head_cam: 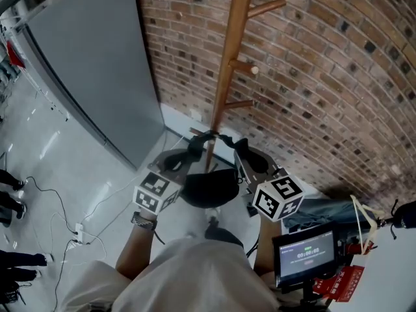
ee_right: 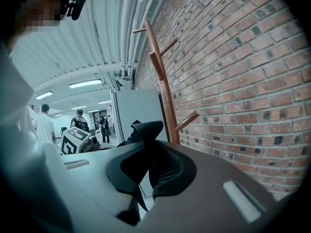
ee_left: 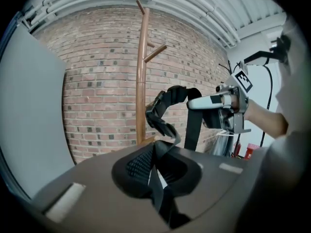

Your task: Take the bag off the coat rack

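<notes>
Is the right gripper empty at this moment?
No, the right gripper has its jaws shut on the bag's black strap, which sticks up between them.

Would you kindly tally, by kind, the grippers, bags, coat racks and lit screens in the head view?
Black bag: 1
Wooden coat rack: 1
Grippers: 2, the left gripper and the right gripper, each shut on the bag's strap
Lit screen: 1
Total: 5

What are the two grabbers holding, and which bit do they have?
Both hold the black bag by its strap. The left gripper is pinched shut on one stretch of it, the right gripper on another, and the bag hangs between them.
</notes>
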The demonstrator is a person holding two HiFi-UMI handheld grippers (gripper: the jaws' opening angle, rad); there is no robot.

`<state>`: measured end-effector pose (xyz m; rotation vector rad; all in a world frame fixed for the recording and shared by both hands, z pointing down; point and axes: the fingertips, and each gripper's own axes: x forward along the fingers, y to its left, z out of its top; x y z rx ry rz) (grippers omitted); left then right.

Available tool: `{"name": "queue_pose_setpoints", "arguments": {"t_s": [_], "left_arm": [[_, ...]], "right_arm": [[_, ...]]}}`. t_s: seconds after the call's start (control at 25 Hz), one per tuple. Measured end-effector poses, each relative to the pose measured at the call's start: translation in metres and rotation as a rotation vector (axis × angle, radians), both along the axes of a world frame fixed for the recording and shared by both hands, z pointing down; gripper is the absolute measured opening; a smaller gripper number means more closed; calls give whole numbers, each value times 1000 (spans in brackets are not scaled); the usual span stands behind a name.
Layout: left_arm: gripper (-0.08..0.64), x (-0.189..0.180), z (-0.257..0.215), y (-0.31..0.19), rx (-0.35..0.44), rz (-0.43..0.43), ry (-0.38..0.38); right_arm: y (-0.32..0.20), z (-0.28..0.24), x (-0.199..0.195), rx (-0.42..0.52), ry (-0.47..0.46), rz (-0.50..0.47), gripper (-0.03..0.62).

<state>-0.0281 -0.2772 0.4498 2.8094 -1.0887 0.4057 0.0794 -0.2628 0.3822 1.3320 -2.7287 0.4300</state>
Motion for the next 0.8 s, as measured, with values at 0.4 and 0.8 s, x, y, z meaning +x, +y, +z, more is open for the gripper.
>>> {"name": "queue_pose_setpoints", "arguments": {"t_s": [0.4,0.8], "left_arm": [[3,-9,-60,12,118,3,63],[3,-14,-97,22,189,11,111]], "right_arm": [[19,-48,0,88,-36,-32,6],[26,-69,1,122,-87,-39,6]]}}
